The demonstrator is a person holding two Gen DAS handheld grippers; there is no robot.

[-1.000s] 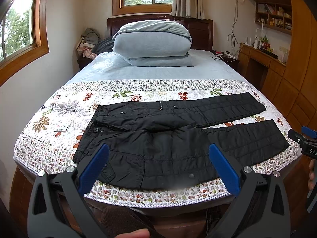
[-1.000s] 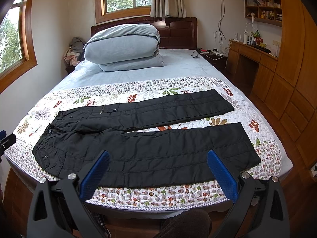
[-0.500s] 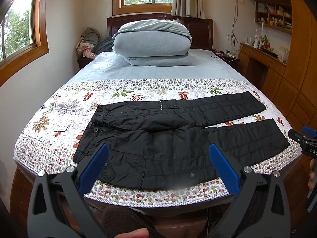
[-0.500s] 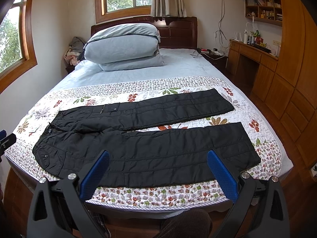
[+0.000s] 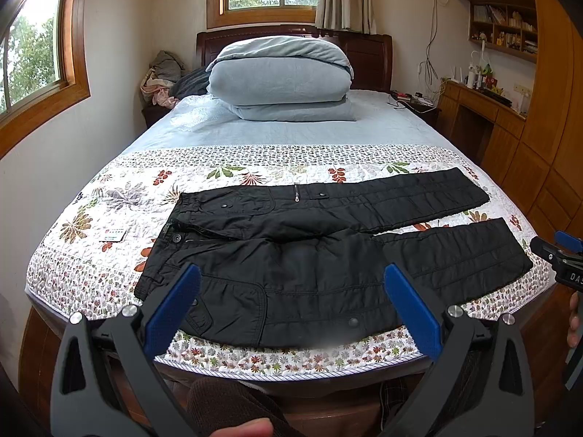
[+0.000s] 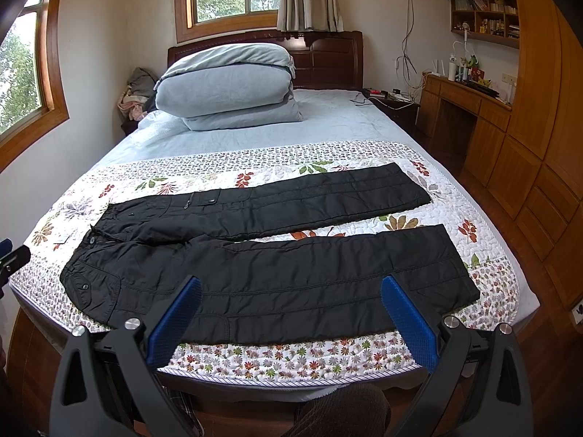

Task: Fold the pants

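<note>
Black quilted pants (image 5: 309, 251) lie spread flat across the floral quilt (image 5: 120, 196) at the foot of the bed, waist to the left, both legs pointing right and slightly apart. They also show in the right wrist view (image 6: 277, 255). My left gripper (image 5: 291, 276) is open and empty, held off the near bed edge in front of the waist and hip. My right gripper (image 6: 289, 284) is open and empty, held off the near edge in front of the near leg. The right gripper's tip shows at the right edge of the left wrist view (image 5: 557, 251).
A folded pale blue duvet (image 5: 280, 80) sits at the head of the bed. A small white card (image 5: 113, 233) lies on the quilt left of the waist. A wooden desk and cabinets (image 6: 510, 138) stand to the right. A clothes pile (image 5: 160, 80) lies far left.
</note>
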